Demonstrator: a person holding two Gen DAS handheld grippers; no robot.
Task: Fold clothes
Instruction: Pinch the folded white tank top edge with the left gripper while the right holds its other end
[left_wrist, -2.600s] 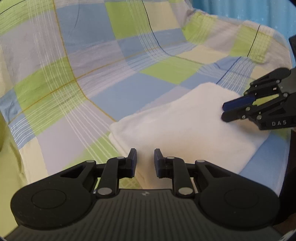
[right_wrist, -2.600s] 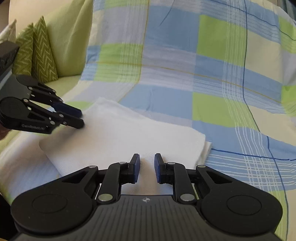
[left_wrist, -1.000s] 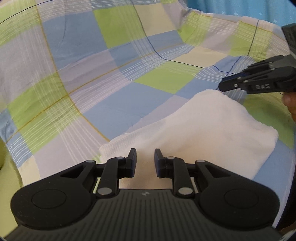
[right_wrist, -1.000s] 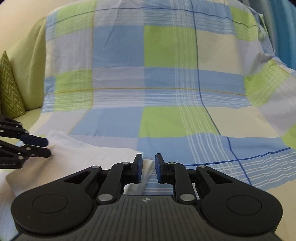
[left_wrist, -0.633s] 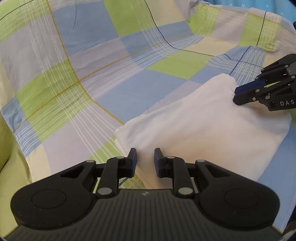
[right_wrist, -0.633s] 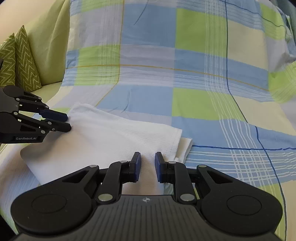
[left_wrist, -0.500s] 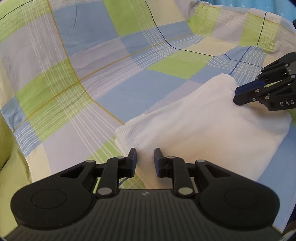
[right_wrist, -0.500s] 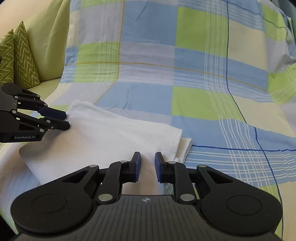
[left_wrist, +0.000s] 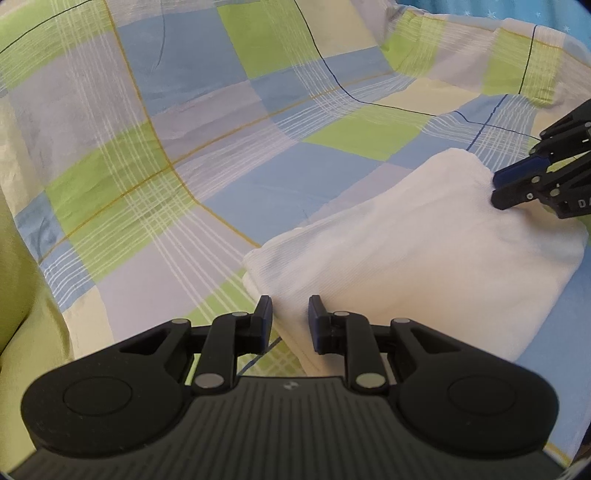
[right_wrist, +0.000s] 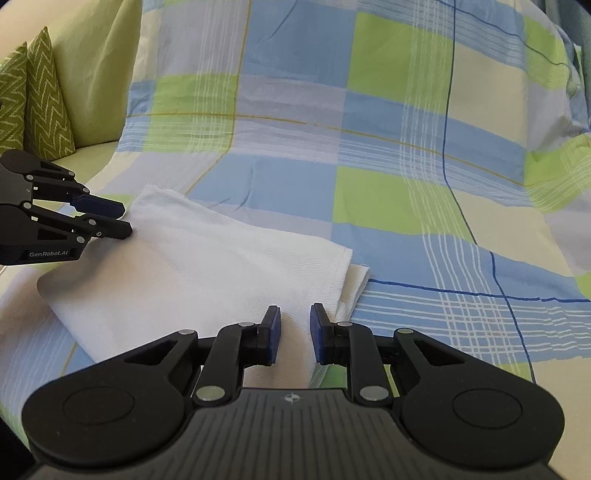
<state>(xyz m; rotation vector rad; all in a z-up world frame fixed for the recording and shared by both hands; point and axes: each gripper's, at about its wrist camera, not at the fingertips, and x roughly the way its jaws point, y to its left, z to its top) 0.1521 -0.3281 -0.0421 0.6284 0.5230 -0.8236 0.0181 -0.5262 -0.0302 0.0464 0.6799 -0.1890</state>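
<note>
- Folded white cloth lies on checked sheet.
- Left gripper and right gripper: jaws slightly apart, empty, at opposite cloth edges.

white folded cloth: 1 | tongs: 2 | checked sheet: 1 | zigzag cushions: 2

Checked sheet over sofa; 2 zigzag cushions at left
</note>
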